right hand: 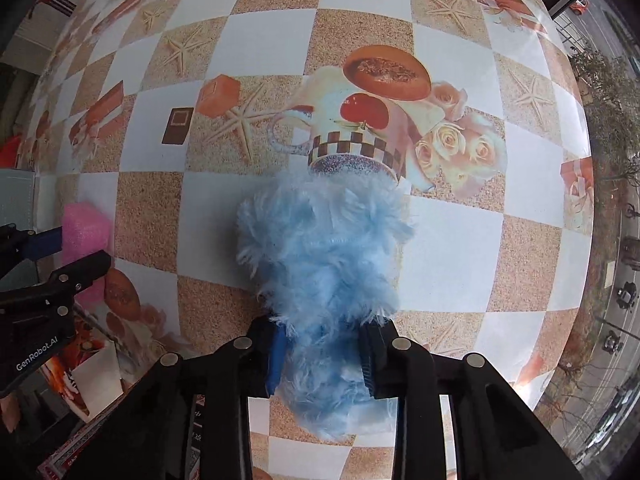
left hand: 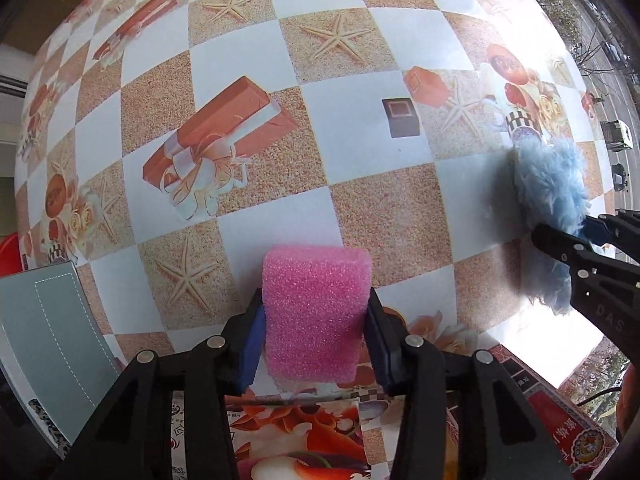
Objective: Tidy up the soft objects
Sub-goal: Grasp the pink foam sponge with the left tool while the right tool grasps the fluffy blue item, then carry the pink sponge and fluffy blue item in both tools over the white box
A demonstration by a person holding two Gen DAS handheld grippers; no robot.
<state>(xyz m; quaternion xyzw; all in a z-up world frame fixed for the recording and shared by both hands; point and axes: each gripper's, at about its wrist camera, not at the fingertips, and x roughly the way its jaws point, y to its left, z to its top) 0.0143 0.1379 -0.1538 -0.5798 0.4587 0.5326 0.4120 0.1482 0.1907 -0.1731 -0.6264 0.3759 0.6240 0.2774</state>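
My left gripper (left hand: 315,332) is shut on a pink foam sponge (left hand: 316,308) and holds it over the near part of the patterned table. The sponge also shows at the left of the right wrist view (right hand: 86,226), between the left gripper's fingers (right hand: 44,242). My right gripper (right hand: 322,354) is shut on a fluffy light-blue soft object (right hand: 324,260), held over the table. In the left wrist view the blue object (left hand: 548,188) and the right gripper (left hand: 576,240) are at the right edge.
The table (left hand: 360,60) wears a checkered cloth with printed starfish, gifts and cups. A grey-blue panel with white stitching (left hand: 48,320) sits at the near left. A red patterned box edge (left hand: 568,420) lies at the near right. A window with a street view is to the right.
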